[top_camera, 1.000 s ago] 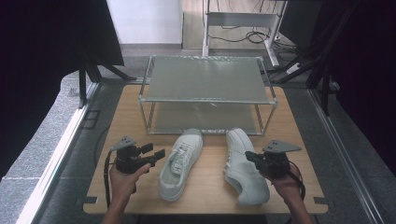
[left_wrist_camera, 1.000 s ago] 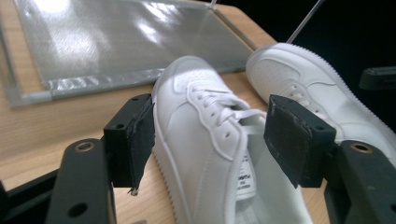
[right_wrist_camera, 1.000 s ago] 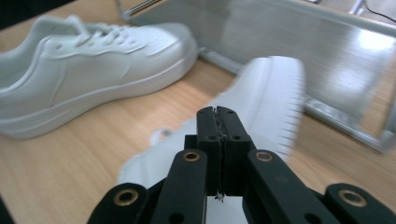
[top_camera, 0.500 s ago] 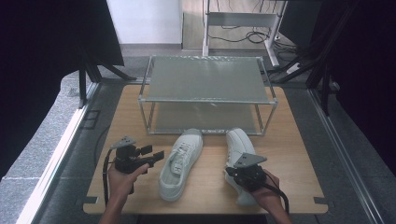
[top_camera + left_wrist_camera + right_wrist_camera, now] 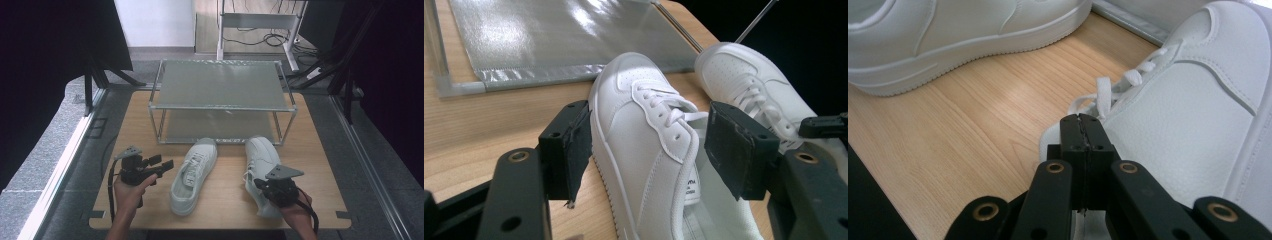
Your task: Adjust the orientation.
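Since the earlier frames the right gripper [image 5: 263, 186] had come in from the table's right edge and now sat over the heel half of the right shoe [image 5: 262, 162], while the left gripper [image 5: 162, 166] had kept its place just left of the left shoe [image 5: 194, 172]. The right jaws were pressed together with nothing between them, their tip against the shoe's side just below the laces [image 5: 1108, 92]. The left jaws stood wide apart, holding nothing, with the left shoe lying beyond the gap and the right shoe farther off. Both white shoes lay side by side on the wooden table [image 5: 227, 197], toes toward a two-tier rack [image 5: 220, 85] with grey shelves; the left shoe's toe reached the rack's lower shelf. Grey floor ran down both sides of the table, dark curtains hung at either side, and behind the rack stood a white metal frame [image 5: 257, 20] with cables on the floor.
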Tool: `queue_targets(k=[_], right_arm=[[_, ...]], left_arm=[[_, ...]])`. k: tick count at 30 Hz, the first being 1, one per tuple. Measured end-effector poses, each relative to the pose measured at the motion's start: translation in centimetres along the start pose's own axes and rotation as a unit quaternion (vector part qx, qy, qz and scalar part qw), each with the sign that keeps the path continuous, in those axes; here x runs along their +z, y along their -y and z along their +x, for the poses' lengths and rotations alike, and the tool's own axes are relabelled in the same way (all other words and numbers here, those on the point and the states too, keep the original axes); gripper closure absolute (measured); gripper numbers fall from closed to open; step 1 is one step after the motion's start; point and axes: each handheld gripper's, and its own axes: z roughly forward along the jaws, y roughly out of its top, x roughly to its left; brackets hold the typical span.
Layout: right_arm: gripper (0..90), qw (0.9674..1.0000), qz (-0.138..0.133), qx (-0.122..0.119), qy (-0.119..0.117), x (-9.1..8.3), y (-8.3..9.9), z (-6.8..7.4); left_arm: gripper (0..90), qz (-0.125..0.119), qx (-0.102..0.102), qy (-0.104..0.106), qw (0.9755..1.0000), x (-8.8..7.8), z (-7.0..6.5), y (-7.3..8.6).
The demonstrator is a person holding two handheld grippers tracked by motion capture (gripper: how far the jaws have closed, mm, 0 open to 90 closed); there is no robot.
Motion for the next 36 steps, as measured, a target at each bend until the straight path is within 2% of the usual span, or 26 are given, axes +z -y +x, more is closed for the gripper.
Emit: queue_targets(k=[9, 10, 12, 13, 14, 16, 20, 23, 24, 25, 26, 28, 29, 30, 34, 36], right_arm=[[90.0, 0.9984, -0.031, 0.033, 0.033, -1.8, 1.1, -2.2], [90.0, 0.9978, -0.038, 0.038, 0.039, -2.1, 1.3, -2.6], [90.0, 0.9956, -0.054, 0.069, 0.034, -3.0, 2.0, -4.4], [90.0, 0.9956, -0.054, 0.069, 0.034, -3.0, 2.0, -4.4], [90.0, 0.9940, -0.062, 0.082, 0.038, -3.7, 2.4, -5.7], [90.0, 0.9925, -0.061, 0.086, 0.062, -4.3, 2.9, -6.8], [90.0, 0.9921, -0.042, 0.104, 0.057, -4.0, 4.0, -8.2], [90.0, 0.9920, -0.045, 0.104, 0.055, -3.9, 3.9, -8.0], [90.0, 0.9924, -0.047, 0.091, 0.068, -4.1, 3.5, -7.5], [90.0, 0.9924, -0.047, 0.091, 0.068, -4.1, 3.5, -7.5], [90.0, 0.9921, -0.058, 0.082, 0.075, -4.6, 3.2, -6.8], [90.0, 0.9929, -0.074, 0.079, 0.048, -5.1, 2.9, -6.0], [90.0, 0.9929, -0.074, 0.079, 0.048, -5.1, 2.9, -6.0], [90.0, 0.9944, -0.074, 0.066, 0.037, -5.1, 2.6, -4.9], [90.0, 0.9985, -0.043, 0.035, 0.003, -3.9, 2.9, -2.6], [90.0, 0.9993, -0.026, 0.024, 0.012, -3.2, 3.4, -1.8]], left_arm=[[35.4, 0.007, -0.004, -0.001, 1.0000, 0.2, 0.1, 0.1], [35.4, 0.009, -0.005, -0.001, 1.0000, 0.2, 0.1, 0.1], [35.5, 0.013, -0.005, 0.000, 0.9999, 0.5, 0.0, 0.2], [35.5, 0.013, -0.005, 0.000, 0.9999, 0.5, 0.0, 0.2], [35.5, 0.018, -0.004, -0.004, 0.9998, 0.6, 0.0, 0.2], [35.6, 0.019, -0.005, -0.003, 0.9998, 0.7, -0.1, 0.3], [35.7, 0.019, -0.005, -0.002, 0.9998, 0.8, -0.1, 0.2], [35.7, 0.018, -0.006, -0.002, 0.9998, 0.7, -0.1, 0.2], [35.7, 0.018, -0.007, -0.001, 0.9998, 0.6, -0.1, 0.2], [35.7, 0.018, -0.007, -0.001, 0.9998, 0.6, -0.1, 0.2], [35.7, 0.018, -0.008, -0.001, 0.9998, 0.6, 0.0, 0.2], [35.8, 0.019, -0.009, -0.001, 0.9998, 0.6, 0.0, 0.3], [35.8, 0.019, -0.009, -0.001, 0.9998, 0.6, 0.0, 0.3], [35.8, 0.023, -0.008, 0.000, 0.9997, 0.8, 0.0, 0.3], [36.2, 0.027, -0.006, 0.003, 0.9996, 0.9, -0.2, 0.3], [36.2, 0.027, -0.006, 0.003, 0.9996, 0.9, -0.2, 0.3]])
